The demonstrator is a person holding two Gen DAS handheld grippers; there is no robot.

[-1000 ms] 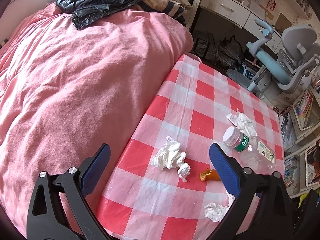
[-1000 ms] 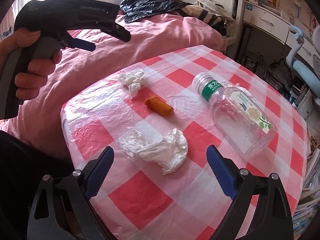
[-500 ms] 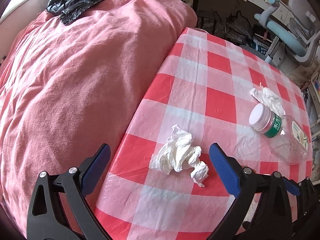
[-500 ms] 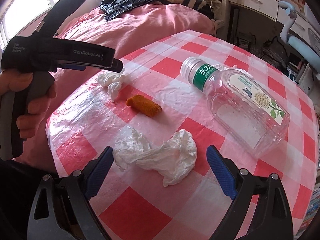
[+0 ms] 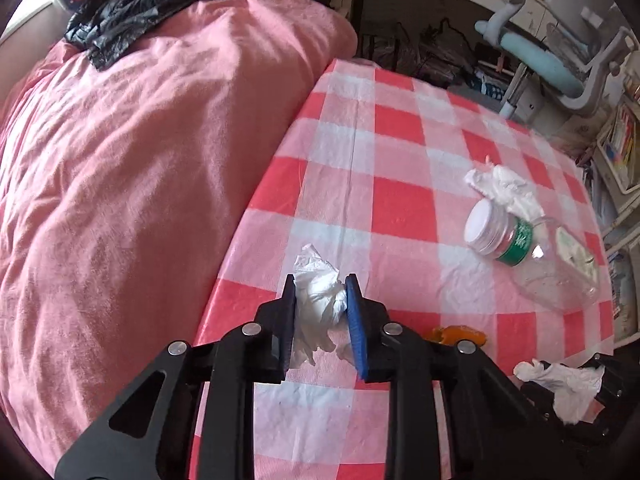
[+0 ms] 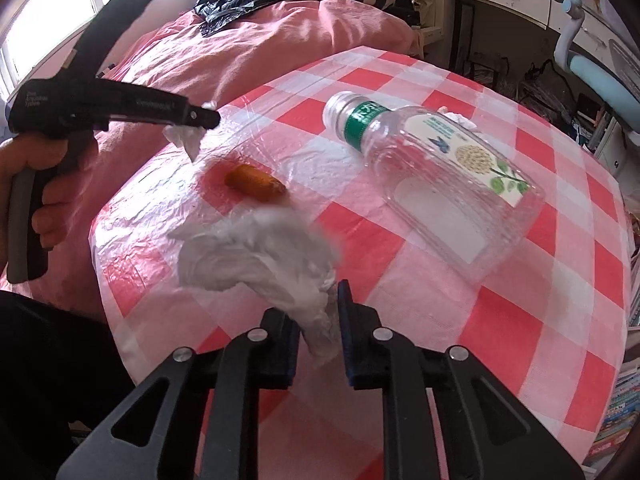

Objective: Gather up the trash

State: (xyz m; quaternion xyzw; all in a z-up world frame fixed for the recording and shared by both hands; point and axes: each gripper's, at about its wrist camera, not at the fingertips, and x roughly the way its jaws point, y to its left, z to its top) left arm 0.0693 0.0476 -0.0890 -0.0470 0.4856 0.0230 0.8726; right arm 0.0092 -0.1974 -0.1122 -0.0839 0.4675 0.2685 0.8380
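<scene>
tablecloth [image 6: 500,320]: glossy plastic | tissue [image 5: 320,300]: crumpled paper, probably | bottle [image 6: 440,184]: clear plastic

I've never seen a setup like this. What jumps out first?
The red-and-white checked tablecloth beside a pink bed. Then two black grippers, each pinching a crumpled white tissue: the left gripper near the table's edge, the right gripper closest to us. A clear bottle lies on its side nearby.

The left gripper [image 5: 320,300] is angled downward, its jaws closing on something white. The right gripper [image 6: 318,320] appears likewise clamped, though blurred. A hand [image 6: 36,184] is wrapped around the left handle.
</scene>
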